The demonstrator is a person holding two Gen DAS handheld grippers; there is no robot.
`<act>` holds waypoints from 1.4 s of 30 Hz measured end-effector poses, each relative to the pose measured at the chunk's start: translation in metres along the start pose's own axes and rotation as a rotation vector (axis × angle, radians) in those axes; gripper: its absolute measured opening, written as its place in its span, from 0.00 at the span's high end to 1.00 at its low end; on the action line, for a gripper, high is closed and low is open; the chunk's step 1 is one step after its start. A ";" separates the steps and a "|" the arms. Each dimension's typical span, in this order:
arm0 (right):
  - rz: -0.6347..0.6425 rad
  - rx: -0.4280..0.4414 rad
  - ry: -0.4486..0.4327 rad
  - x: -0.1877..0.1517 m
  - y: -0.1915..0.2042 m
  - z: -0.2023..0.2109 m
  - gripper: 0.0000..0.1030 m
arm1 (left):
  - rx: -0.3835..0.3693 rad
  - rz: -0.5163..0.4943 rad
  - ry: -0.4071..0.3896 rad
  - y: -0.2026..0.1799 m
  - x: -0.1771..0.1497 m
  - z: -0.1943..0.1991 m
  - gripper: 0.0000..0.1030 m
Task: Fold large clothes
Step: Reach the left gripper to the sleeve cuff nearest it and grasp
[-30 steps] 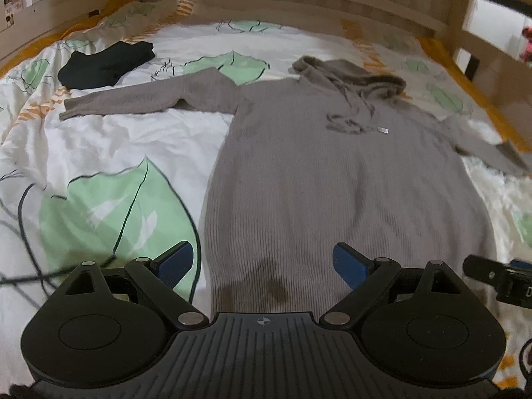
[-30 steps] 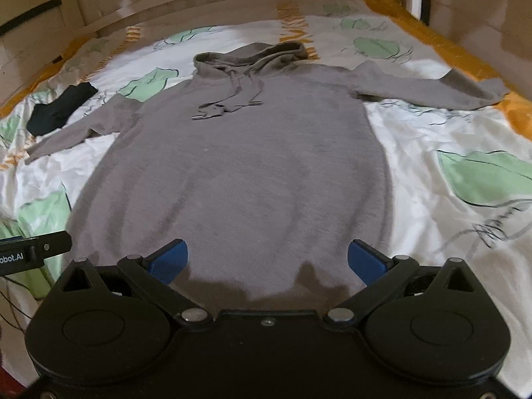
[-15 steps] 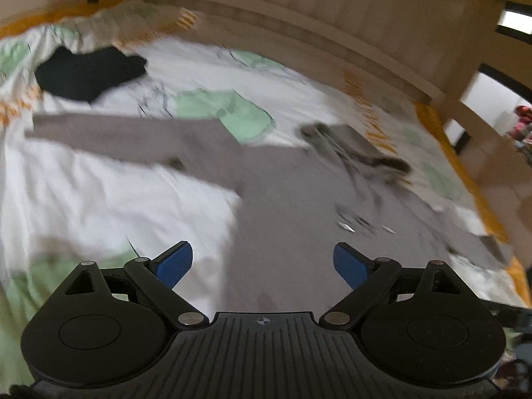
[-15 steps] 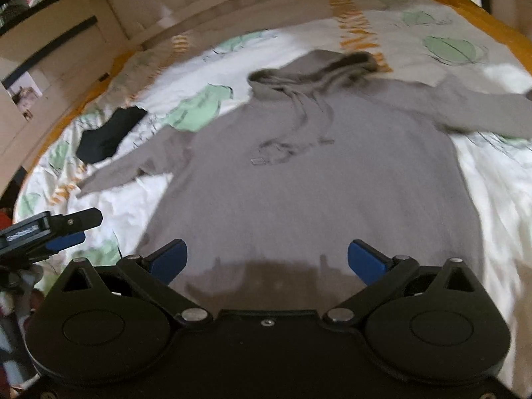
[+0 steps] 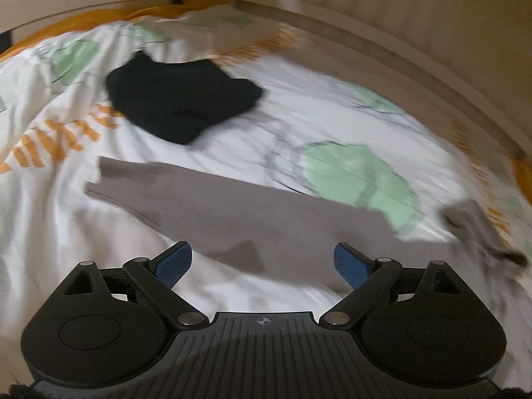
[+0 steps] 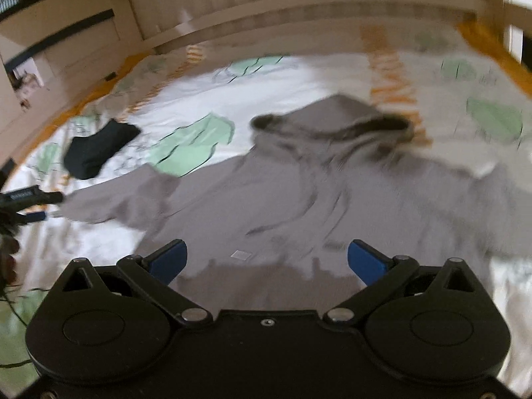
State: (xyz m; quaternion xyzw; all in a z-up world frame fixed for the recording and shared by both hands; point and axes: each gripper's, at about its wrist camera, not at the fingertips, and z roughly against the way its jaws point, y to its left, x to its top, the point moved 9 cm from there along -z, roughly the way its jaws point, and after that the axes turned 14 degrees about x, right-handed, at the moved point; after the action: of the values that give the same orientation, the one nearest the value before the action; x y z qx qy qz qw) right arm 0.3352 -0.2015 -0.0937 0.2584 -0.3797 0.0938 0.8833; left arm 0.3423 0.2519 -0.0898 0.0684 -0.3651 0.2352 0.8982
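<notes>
A large grey hoodie (image 6: 299,199) lies flat, front up, on the bed, hood toward the headboard and sleeves spread. Its left sleeve (image 5: 232,206) stretches across the left wrist view, cuff at the left. My left gripper (image 5: 262,262) is open and empty, hovering just above the sleeve near the shoulder. My right gripper (image 6: 266,259) is open and empty above the chest of the hoodie, below the hood and drawstrings. The left gripper also shows at the left edge of the right wrist view (image 6: 30,199). Both views are motion-blurred.
A folded black garment (image 5: 179,99) lies on the white leaf-print duvet (image 5: 332,126) beyond the sleeve cuff; it also shows in the right wrist view (image 6: 96,149). A wooden headboard (image 6: 299,16) and side rails enclose the bed.
Both grippers have moved forward from the hoodie's hem toward its top. The left one swung left over the sleeve; the right one advanced over the chest. Both stayed open.
</notes>
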 end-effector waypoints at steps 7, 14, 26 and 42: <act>-0.011 -0.034 -0.059 0.002 -0.023 -0.015 0.01 | 0.015 0.187 0.078 0.045 0.008 -0.056 0.10; -0.039 -0.029 -0.018 -0.012 -0.029 -0.034 0.01 | 0.044 0.213 0.098 0.073 0.015 -0.090 0.10; -0.068 0.005 0.019 -0.023 -0.028 -0.047 0.01 | -0.009 0.331 0.088 0.092 0.030 -0.108 0.46; -0.086 -0.021 0.004 0.000 -0.030 -0.023 0.01 | -0.083 0.155 -0.173 -0.003 0.091 0.004 0.94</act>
State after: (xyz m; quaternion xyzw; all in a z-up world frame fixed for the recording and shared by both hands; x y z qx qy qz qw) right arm 0.3604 -0.2147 -0.1189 0.2652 -0.3677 0.0522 0.8898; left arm 0.3981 0.2815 -0.0243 0.0229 -0.4548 0.2817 0.8446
